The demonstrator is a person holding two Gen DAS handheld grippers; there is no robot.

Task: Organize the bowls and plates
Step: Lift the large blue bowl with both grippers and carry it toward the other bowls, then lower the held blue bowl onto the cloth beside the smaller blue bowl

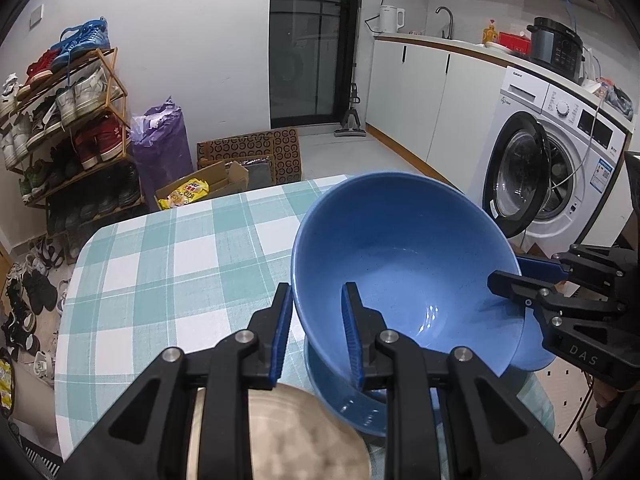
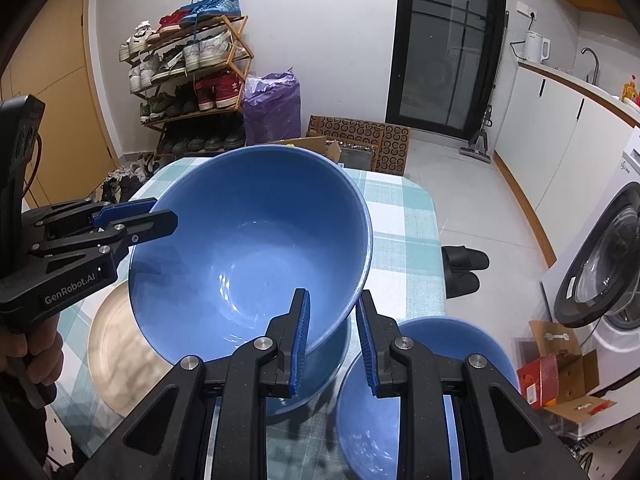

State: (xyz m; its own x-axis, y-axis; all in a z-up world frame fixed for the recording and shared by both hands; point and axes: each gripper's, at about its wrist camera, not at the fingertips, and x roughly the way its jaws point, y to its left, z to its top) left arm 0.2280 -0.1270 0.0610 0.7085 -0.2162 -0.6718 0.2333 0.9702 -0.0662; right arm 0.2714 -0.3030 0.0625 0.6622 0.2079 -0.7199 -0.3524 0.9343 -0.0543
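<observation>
A large blue bowl is held tilted above the checked tablecloth; it also shows in the right wrist view. My left gripper straddles its near rim, one finger inside and one outside, with a visible gap. My right gripper straddles the opposite rim the same way, and shows at the right of the left wrist view. Under the tilted bowl sits another blue bowl. A further blue bowl stands below my right gripper. A beige plate lies on the table, also seen under my left gripper.
The table has a teal and white checked cloth. A washing machine with its door open stands to the right. A shoe rack, a purple bag and cardboard boxes stand beyond the table's far edge.
</observation>
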